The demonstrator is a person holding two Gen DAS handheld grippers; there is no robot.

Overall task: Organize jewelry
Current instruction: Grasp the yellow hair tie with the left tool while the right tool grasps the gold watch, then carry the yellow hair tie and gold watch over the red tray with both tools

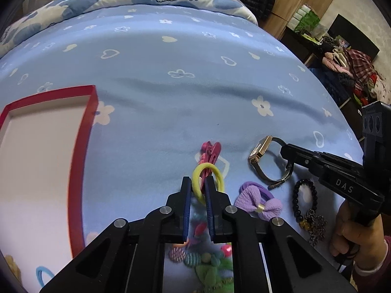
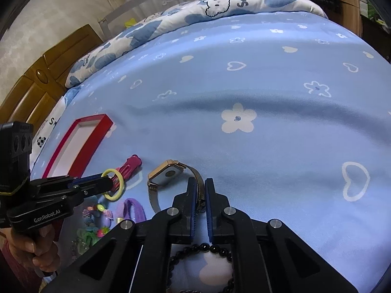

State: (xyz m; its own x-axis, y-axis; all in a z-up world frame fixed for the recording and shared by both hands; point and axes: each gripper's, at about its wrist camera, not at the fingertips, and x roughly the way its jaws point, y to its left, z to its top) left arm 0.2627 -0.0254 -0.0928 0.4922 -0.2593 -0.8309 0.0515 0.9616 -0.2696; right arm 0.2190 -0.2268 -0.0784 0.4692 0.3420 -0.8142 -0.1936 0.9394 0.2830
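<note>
Left gripper (image 1: 198, 188) is clamped on yellow hair tie (image 1: 207, 180), lower centre; right gripper (image 2: 200, 190) is clenched on watch (image 2: 168, 173) strap. Red box (image 1: 83, 146) is seen left.

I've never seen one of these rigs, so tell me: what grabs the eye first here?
Two black hand-held grippers work side by side on a blue flowered bedsheet. The left gripper has its fingers pinched on a yellow hair tie, and the right gripper clamps the mesh band of a gold watch. To the left lies an open red-rimmed box.
</note>
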